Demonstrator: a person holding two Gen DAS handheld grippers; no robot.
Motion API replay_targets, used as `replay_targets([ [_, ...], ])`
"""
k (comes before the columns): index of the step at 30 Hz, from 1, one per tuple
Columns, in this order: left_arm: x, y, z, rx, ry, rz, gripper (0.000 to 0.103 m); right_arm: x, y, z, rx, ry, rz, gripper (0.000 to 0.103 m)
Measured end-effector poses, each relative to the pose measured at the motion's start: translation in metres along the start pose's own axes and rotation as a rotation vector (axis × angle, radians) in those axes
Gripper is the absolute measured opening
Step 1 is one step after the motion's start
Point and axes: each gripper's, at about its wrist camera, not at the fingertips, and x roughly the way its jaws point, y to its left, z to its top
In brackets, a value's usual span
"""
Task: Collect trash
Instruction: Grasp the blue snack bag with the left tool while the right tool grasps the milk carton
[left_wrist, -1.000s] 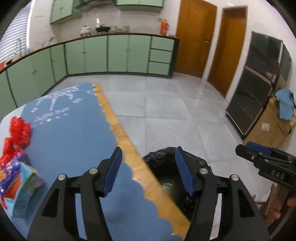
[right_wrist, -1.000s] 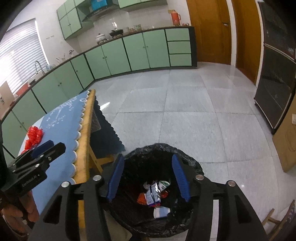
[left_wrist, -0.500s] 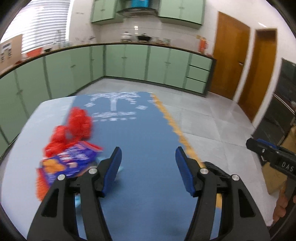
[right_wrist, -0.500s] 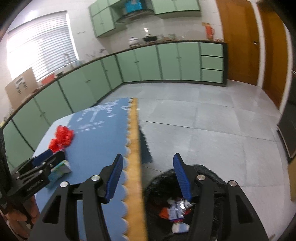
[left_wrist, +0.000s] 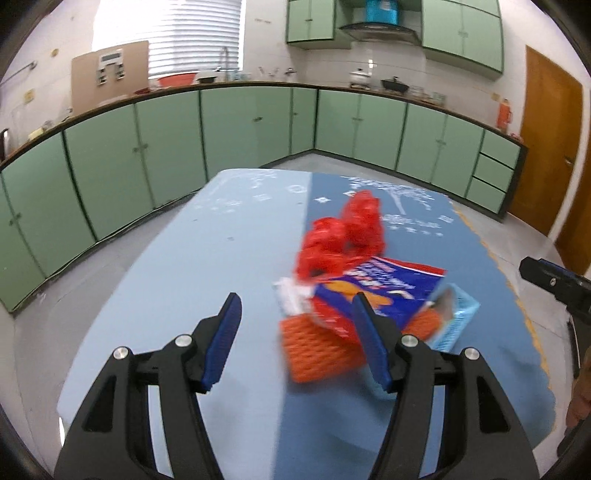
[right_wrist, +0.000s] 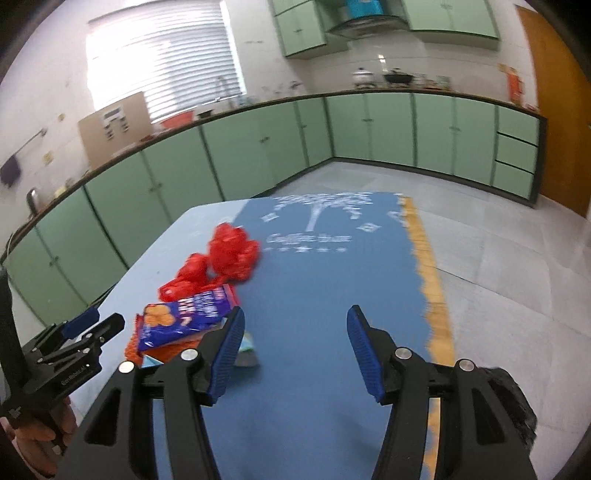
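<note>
Both the left tongs (left_wrist: 295, 332) and right tongs (right_wrist: 295, 345) are hanging spread, gripping nothing, above the table (left_wrist: 207, 266) by the wrapper pile (left_wrist: 369, 280).

Table (left_wrist: 229, 258) covered by a two-tone blue cloth (right_wrist: 317, 295), its darker half printed with a white palm motif at the far end. A wooden edge (right_wrist: 430, 280) shows along the right. On the cloth, clustered: red plastic bag (left_wrist: 347, 236), farthest; blue snack packet (left_wrist: 384, 291); orange mesh piece (left_wrist: 317, 347); light-blue carton (left_wrist: 452, 317), rightmost.
</note>
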Motion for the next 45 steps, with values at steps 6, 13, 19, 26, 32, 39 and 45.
replay_targets([
  [6, 0.004, 0.018, -0.002, -0.022, 0.006, 0.003, 0.060, 0.029, 0.018, -0.006, -0.017, 0.075, 0.048, 0.057],
  [13, 0.007, 0.021, -0.009, -0.028, 0.014, 0.007, 0.060, 0.052, 0.018, -0.019, 0.015, 0.163, 0.082, 0.062],
  [19, 0.010, 0.022, -0.012, -0.027, 0.022, 0.009, 0.060, 0.071, 0.016, -0.023, 0.049, 0.223, 0.133, 0.063],
  [26, 0.013, 0.024, -0.012, -0.032, 0.029, 0.008, 0.060, 0.071, 0.021, -0.023, 0.022, 0.262, 0.139, 0.038],
  [32, 0.011, 0.013, -0.010, -0.025, 0.027, -0.027, 0.061, 0.055, 0.014, -0.022, -0.003, 0.239, 0.114, 0.035],
  [39, 0.012, -0.020, -0.005, 0.021, 0.018, -0.108, 0.065, 0.028, -0.003, -0.011, -0.015, 0.177, 0.055, 0.034],
  [45, 0.031, -0.050, 0.007, 0.090, 0.013, -0.122, 0.067, 0.015, -0.021, -0.006, 0.013, 0.148, 0.024, 0.034],
])
